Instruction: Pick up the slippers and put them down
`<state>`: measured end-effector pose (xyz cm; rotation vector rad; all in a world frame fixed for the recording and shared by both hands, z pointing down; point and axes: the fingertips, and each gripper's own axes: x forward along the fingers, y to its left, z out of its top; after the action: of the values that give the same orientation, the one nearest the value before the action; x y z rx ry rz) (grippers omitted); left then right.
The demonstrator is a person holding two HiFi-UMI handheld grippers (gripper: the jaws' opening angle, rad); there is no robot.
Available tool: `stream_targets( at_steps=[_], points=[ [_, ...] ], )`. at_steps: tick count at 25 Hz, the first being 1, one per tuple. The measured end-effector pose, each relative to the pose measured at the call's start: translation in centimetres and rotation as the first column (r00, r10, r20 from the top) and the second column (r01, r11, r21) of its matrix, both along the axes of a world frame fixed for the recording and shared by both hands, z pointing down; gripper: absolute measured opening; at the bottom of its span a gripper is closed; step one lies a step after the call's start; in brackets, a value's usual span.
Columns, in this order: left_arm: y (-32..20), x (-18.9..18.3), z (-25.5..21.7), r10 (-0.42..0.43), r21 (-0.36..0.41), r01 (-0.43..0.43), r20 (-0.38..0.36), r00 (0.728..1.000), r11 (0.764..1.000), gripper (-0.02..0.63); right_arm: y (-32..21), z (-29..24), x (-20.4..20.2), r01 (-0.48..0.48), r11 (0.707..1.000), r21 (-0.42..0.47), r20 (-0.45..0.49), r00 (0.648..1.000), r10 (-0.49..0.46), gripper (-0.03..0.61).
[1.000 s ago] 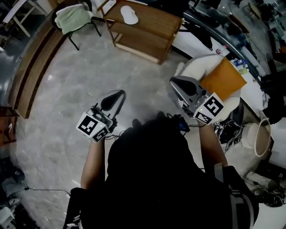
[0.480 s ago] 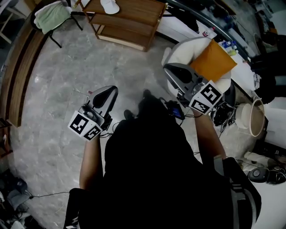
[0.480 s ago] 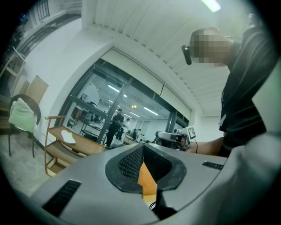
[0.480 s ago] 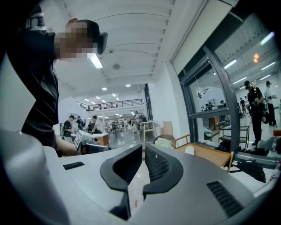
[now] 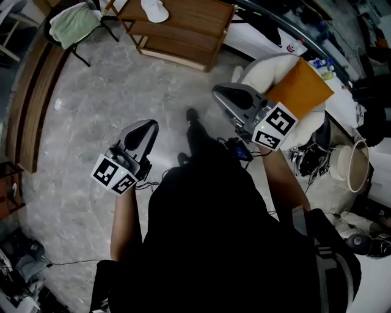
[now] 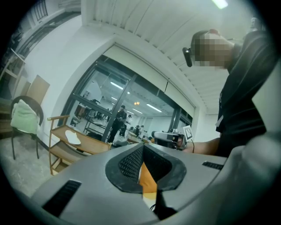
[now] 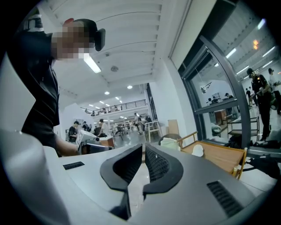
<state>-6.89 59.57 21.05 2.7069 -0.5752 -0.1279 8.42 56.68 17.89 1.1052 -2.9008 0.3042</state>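
Head view: one white slipper [image 5: 154,9] lies on the top board of the wooden shelf [image 5: 183,36]; no view shows a second slipper. Both grippers are held level, well short of the shelf and aimed roughly toward it.

Left gripper [image 5: 145,126] — jaws closed tip to tip, nothing held. An orange patch shows through the gap behind the tips, likely the orange cushion [image 5: 299,92] off to the right of the shelf.

Right gripper [image 5: 221,93] — jaws shut to a thin slit, empty.

Step in hand, by judgement: approach to the shelf, pick not yet begun. To do it well:
- open the jaws before reaching the shelf's top board;
- come in level over the front edge;
- take the slipper across its thin rim rather than pressing down on the flat of it;
- lift clear of the shelf's side rails.

Writing: none legible, only black-and-white squares on the marker cubes [image 5: 114,174].
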Motion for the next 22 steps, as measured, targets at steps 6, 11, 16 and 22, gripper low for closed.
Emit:
stream_targets(
  at_steps=[6, 11, 16, 22],
  points=[
    [-4.6, 1.3, 0.1, -0.038, -0.004, 0.038, 0.035, 0.999, 0.999, 0.011, -5.5, 1.5, 0.2, 0.072, 0.997, -0.019, 0.029, 0.997, -0.072, 0.032],
    [-10.8, 1.3, 0.5, -0.101, -0.049, 0.102, 0.029, 0.994, 0.994, 0.011, -11.8, 1.7, 1.1, 0.109, 0.994, -0.014, 0.056, 0.993, -0.108, 0.032],
    [-16.3, 2.7, -0.2, -0.163, -0.056, 0.167, 0.060, 0.985, 0.984, 0.011, -17.4, 1.0, 2.6, 0.152, 0.988, -0.010, 0.087, 0.985, -0.150, 0.032],
    [-20.7, 4.0, -2.4, -0.207, -0.014, 0.209, 0.085, 0.975, 0.978, 0.011, -21.7, 0.4, 3.1, 0.243, 0.970, -0.021, 0.156, 0.959, -0.237, 0.032]
  ],
)
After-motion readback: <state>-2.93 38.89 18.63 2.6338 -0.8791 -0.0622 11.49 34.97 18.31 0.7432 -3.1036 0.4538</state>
